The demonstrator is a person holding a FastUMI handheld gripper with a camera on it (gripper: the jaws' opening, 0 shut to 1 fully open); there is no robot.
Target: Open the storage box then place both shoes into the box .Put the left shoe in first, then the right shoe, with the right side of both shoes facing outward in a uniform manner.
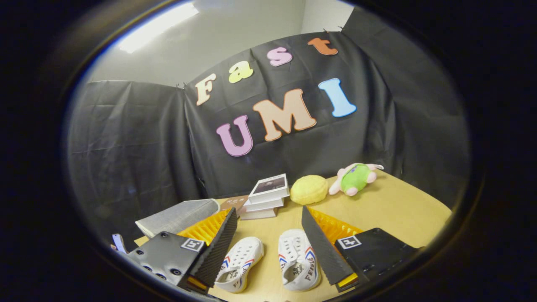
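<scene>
Canvas is what you'll be gripping: your gripper (268, 247) hangs with fingers spread wide and empty above the two white shoes (268, 262), which lie side by side between the fingers near the table's (390, 209) front edge. They look light and soft, so pinch a heel collar. The grey storage box (178, 216) sits beyond your left finger, at the table's left edge, apparently unopened.
</scene>
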